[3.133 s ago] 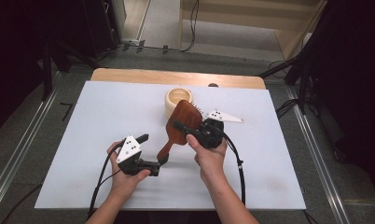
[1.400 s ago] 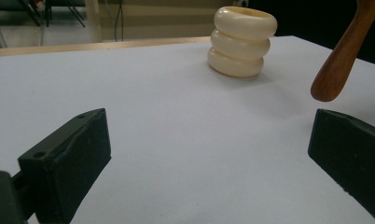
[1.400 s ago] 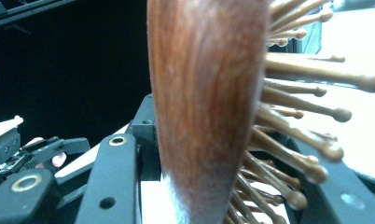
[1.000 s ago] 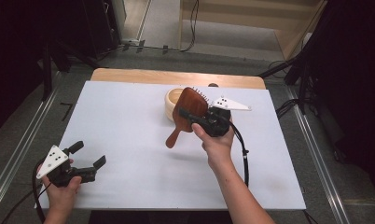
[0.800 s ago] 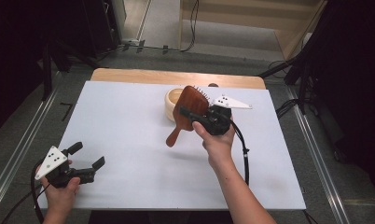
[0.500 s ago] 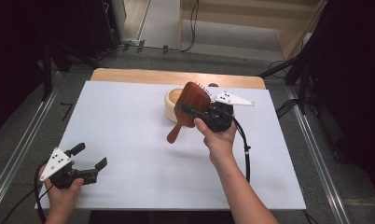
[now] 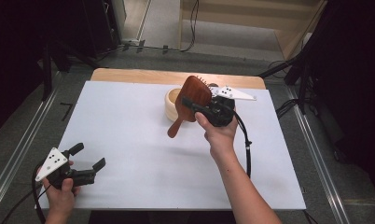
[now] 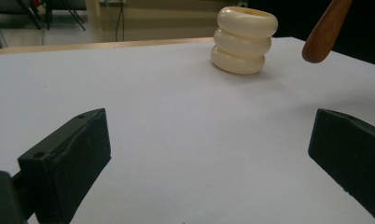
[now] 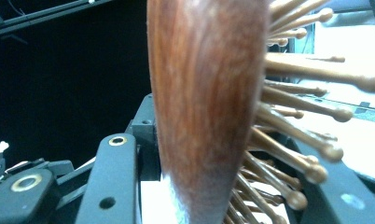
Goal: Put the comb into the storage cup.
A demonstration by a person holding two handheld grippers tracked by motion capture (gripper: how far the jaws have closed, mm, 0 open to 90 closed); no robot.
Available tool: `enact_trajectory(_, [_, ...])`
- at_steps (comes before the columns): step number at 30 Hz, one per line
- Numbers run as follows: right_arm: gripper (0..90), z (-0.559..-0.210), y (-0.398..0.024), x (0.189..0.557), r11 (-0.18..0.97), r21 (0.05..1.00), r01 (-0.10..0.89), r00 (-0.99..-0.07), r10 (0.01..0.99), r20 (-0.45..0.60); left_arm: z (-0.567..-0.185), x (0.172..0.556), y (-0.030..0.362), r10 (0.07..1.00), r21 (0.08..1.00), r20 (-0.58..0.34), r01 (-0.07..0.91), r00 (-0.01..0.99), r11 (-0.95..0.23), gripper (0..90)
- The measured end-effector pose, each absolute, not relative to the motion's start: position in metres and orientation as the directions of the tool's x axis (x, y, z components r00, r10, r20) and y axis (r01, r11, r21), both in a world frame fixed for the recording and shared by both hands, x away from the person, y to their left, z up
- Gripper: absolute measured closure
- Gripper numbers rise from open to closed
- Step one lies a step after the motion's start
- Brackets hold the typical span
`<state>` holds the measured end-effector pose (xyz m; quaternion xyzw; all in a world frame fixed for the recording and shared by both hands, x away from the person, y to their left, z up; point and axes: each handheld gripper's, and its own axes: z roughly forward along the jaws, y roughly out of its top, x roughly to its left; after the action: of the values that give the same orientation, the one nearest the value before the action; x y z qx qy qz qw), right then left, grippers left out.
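A brown wooden hairbrush (image 7: 191, 100) hangs in the air over the white table sheet (image 7: 129, 116), handle pointing down-left. My right gripper (image 7: 195, 103) is shut on its paddle head; the right gripper view looks along the head's back (image 9: 204, 102) with the wooden bristles (image 9: 297, 112) to the right. Behind the brush stands a cream ribbed cup (image 7: 175, 103), which appears far off as a cream ribbed cup (image 8: 244, 39) beside the brush handle tip (image 8: 325, 30). My left gripper (image 7: 86, 161) rests low at the table's front left corner, open, with nothing between its jaws.
A wooden board edge (image 7: 143, 75) runs along the table's far side. Metal rails (image 7: 17, 154) flank the table. Dark stands and cables (image 7: 195, 23) lie on the floor beyond. The right gripper's cable (image 7: 246, 144) trails along the forearm.
The left hand has drawn back from the brush handle to the front left corner. The right gripper has lifted and tilted the brush a little toward the cup.
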<state>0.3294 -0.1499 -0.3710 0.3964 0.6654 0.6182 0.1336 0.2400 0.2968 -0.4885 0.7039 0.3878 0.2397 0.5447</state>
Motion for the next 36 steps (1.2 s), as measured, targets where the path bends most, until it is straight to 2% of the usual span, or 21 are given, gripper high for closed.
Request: enact_trajectory(36, [52.7,-0.351,-0.161,0.349,-0.106,0.938,0.330,-0.636,0.709,0.304,-0.489,0.240,0.298,0.793,0.954,-0.096,0.284,0.602,-0.100,0.0])
